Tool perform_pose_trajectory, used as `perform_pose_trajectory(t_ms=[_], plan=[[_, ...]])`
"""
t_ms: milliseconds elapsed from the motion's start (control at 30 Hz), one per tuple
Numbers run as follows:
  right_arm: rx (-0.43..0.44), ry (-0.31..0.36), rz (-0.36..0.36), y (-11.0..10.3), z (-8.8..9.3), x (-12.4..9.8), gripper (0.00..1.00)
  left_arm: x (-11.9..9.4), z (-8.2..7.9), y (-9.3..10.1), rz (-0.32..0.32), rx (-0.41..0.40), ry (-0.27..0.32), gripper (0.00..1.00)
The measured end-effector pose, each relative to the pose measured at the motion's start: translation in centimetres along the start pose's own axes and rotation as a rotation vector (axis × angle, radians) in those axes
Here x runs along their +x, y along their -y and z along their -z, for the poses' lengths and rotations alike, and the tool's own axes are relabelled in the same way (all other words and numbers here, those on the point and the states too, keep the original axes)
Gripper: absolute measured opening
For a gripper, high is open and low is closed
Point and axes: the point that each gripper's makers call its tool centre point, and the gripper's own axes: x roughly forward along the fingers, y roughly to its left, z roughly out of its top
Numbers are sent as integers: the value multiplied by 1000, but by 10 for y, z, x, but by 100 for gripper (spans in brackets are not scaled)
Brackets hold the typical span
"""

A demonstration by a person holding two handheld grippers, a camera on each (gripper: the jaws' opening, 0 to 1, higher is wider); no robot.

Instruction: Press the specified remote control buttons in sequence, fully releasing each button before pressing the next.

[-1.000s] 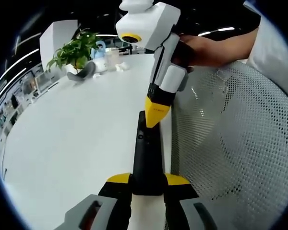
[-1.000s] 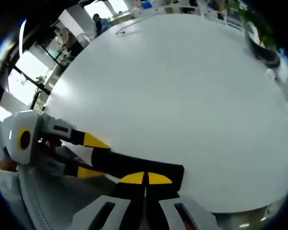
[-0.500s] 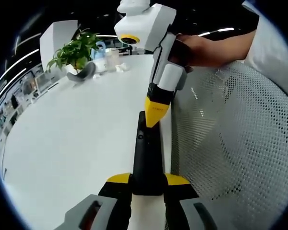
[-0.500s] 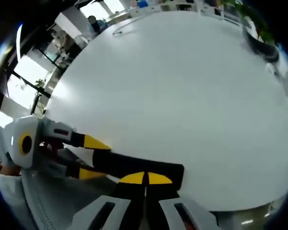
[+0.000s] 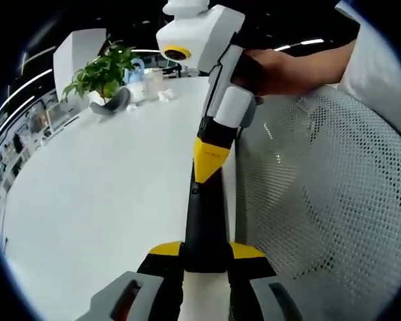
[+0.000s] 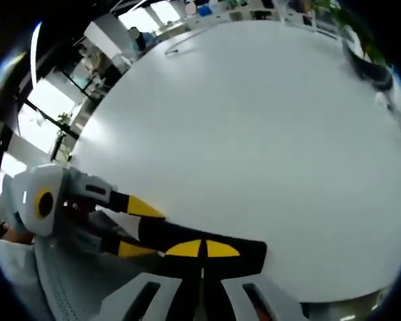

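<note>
A black remote control [image 5: 204, 217] sticks out forward from my left gripper [image 5: 206, 249], whose yellow-tipped jaws are shut on its near end above the white table [image 5: 100, 194]. My right gripper [image 5: 208, 160] comes down from above, held by a person's hand [image 5: 281, 67]. Its jaws are shut with nothing between them, and its yellow tip lies against the remote's top face near the far end. In the right gripper view, my right gripper [image 6: 202, 249] sits on the remote control [image 6: 250, 251], and my left gripper [image 6: 137, 229] clamps the remote from the left.
A white mesh chair back [image 5: 321, 200] stands close on the right of the left gripper view. A potted plant [image 5: 100, 70], a dark curved object [image 5: 113, 103] and small white items [image 5: 164, 95] sit at the table's far end. The table edge [image 6: 334, 284] runs near the remote.
My right gripper's tip has slid a little along the remote toward my left gripper. The left gripper keeps its hold on the remote.
</note>
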Motion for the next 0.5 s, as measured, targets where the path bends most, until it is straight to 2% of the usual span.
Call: perform_pose_trajectory(t_ms=[100,200,400,500], plan=[[3,26,-16,-2,-4,-1,0,0,0,1,4,9,-6,24],[35,10,-56,-6,-2,1,0,0,0,1,6,10,-6,24],[37,5,-68,-9,-1,3,0,0,0,3,10,15,-4,24],[25,-24,-49,-6,4,8,0,1,-1,3,12,15,-2,24]])
